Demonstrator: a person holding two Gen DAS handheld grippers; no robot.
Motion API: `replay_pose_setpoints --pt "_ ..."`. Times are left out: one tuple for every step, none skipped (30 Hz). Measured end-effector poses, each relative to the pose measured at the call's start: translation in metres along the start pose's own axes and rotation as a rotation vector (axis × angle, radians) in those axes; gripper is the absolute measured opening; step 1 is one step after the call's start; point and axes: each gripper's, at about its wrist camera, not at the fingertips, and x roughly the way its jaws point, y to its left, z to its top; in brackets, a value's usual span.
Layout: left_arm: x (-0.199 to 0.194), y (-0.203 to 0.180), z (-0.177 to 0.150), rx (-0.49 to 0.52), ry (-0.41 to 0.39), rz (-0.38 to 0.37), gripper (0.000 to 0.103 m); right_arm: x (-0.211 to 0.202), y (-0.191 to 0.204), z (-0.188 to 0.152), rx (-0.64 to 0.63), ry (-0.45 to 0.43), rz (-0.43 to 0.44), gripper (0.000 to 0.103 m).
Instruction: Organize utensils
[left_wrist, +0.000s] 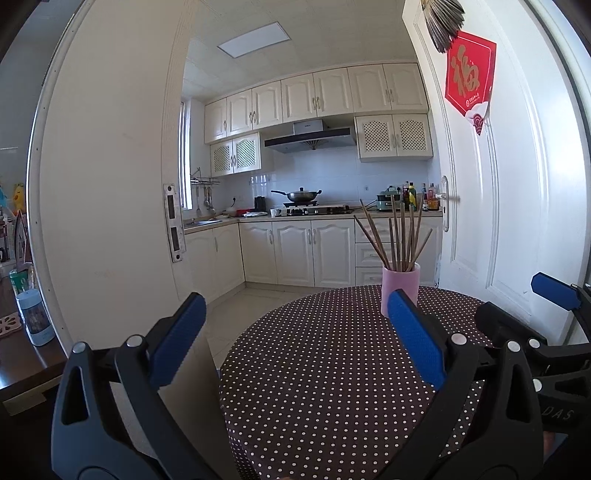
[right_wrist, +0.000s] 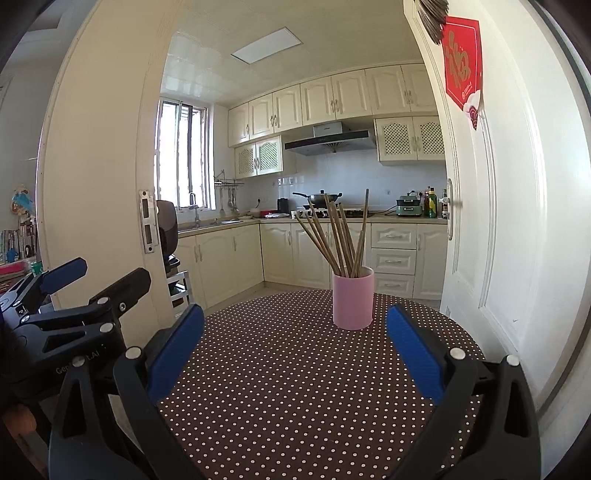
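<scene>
A pink cup (left_wrist: 400, 290) (right_wrist: 352, 297) stands upright at the far side of a round table with a brown white-dotted cloth (left_wrist: 325, 369) (right_wrist: 288, 376). Several brown chopsticks (left_wrist: 397, 236) (right_wrist: 338, 236) stand fanned out in the cup. My left gripper (left_wrist: 295, 310) is open and empty, held above the table's near left edge. My right gripper (right_wrist: 295, 321) is open and empty, above the table, short of the cup. The right gripper also shows at the right edge of the left wrist view (left_wrist: 524, 314), and the left gripper at the left of the right wrist view (right_wrist: 99, 277).
A white door (left_wrist: 491, 184) (right_wrist: 498, 203) with a red paper sign (left_wrist: 469, 74) stands open right of the table. A white door frame (left_wrist: 110, 184) is on the left. A kitchen with cabinets (right_wrist: 295, 251) lies beyond. A wooden side table (left_wrist: 22, 354) holds a blue bottle (left_wrist: 35, 317).
</scene>
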Motion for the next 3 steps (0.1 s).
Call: replay_pose_setpoints --pt "0.006 -0.001 0.000 0.002 0.013 -0.002 0.097 0.006 -0.003 0.000 0.004 0.010 0.005 0.095" --pt "0.012 -0.003 0.000 0.003 0.024 -0.006 0.097 0.014 -0.007 0.000 0.012 0.025 0.012 0.095" --pt "0.020 -0.004 -0.001 0.003 0.033 -0.016 0.097 0.020 -0.010 -0.001 0.019 0.037 0.016 0.095"
